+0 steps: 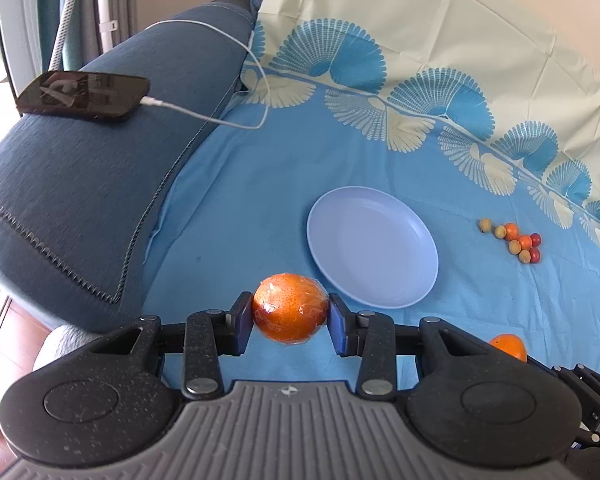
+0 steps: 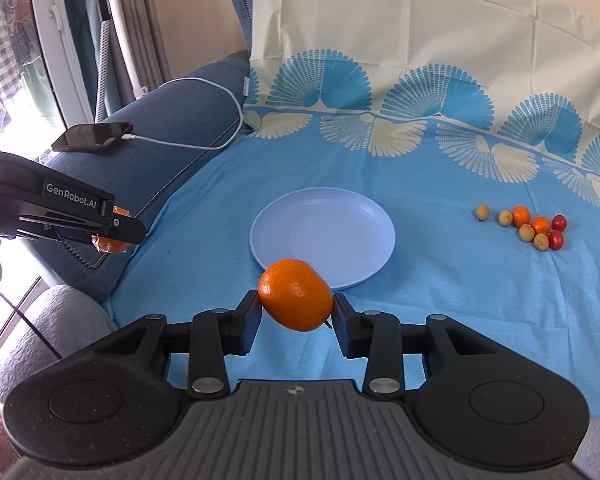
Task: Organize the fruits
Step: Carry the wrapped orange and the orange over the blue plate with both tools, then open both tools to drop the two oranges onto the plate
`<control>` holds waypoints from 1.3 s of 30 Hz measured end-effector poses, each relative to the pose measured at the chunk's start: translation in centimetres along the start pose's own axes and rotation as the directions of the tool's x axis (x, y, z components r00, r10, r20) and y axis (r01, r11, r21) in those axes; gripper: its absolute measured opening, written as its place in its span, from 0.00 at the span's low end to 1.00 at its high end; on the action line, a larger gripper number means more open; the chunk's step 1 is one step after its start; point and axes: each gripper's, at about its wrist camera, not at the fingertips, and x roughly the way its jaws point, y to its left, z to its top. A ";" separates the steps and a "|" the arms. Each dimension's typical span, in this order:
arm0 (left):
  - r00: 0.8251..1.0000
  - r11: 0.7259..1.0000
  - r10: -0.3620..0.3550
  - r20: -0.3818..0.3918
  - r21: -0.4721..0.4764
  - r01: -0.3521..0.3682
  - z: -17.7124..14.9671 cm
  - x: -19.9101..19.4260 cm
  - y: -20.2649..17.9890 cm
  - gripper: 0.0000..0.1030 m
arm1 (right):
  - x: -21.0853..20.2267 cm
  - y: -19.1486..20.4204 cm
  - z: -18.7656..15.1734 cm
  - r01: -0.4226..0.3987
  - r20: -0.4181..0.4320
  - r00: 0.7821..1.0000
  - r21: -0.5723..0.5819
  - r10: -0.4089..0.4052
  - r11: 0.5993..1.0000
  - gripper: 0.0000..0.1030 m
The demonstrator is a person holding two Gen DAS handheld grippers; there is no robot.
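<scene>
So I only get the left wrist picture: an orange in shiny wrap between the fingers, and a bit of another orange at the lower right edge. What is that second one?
Observer: A bare orange, clamped in the right gripper near the plate's front rim.
Operator: Is it wrapped too?
Observer: No, plain peel, no film.
Operator: Can you see my gripper from there?
Observer: Yes, the left gripper shows side-on at the left, beside the blue armrest, printed GenRobot.AI, with the wrapped orange in it.
</scene>
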 end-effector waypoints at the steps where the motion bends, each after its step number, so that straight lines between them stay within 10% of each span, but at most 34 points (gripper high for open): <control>1: 1.000 1.000 -0.001 -0.002 0.003 0.001 0.3 0.4 -0.2 0.42 | 0.3 -0.2 0.2 0.002 0.000 1.000 0.003 -0.002 1.000 0.39; 39: 0.984 0.988 0.054 -0.167 0.150 -0.029 5.8 20.9 -5.2 0.42 | 19.4 -4.6 3.6 0.036 -0.167 0.985 0.014 -0.033 0.999 0.39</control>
